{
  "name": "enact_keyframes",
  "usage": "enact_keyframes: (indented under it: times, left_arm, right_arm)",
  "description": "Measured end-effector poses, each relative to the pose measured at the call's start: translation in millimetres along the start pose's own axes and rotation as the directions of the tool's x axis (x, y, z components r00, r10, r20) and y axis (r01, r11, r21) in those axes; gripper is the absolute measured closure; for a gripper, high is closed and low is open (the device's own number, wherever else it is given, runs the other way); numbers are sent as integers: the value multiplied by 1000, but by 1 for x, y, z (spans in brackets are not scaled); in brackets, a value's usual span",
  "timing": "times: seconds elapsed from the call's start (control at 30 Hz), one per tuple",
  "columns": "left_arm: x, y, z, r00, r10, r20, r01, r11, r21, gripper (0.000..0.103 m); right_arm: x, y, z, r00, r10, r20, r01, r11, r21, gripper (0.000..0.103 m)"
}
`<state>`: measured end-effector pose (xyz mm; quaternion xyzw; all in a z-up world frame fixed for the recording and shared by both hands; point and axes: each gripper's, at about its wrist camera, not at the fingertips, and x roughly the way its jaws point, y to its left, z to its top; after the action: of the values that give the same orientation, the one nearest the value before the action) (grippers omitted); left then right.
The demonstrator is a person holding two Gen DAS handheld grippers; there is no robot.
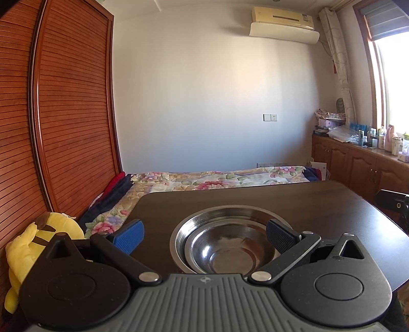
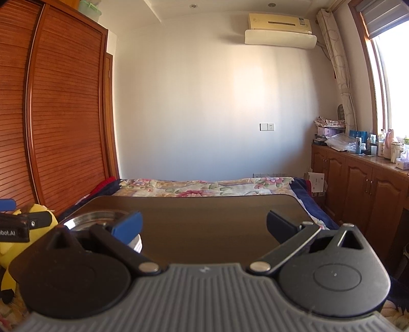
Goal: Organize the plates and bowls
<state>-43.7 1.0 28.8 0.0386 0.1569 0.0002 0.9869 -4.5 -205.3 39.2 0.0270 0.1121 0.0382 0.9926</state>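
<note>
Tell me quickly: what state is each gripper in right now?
Left gripper: open, holding nothing, above the nested steel bowls.
Right gripper: open, holding nothing, over the dark table.

I see a dark brown wooden table [image 1: 294, 201] in front of me. Behind it lies a bed with a flowery blanket [image 1: 217, 178]. A soft yellow toy [image 1: 28, 245] sits by the tall reddish-brown slatted wardrobe [image 1: 64, 107]. A cream air conditioner [image 1: 283, 23] hangs up high.

The left tool [image 1: 204, 236] gapes over nested steel bowls [image 1: 225, 250] on a dark table [image 1: 319, 204].
</note>
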Motion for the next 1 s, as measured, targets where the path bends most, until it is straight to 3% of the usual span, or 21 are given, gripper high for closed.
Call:
enact_keyframes:
  times: [1.0]
  left_arm:
    - [0, -2, 0, 1000, 1, 2, -1, 1000, 5, 0]
  right_arm:
    - [-1, -7, -1, 1000, -6, -6, 6, 1000, 3, 0]
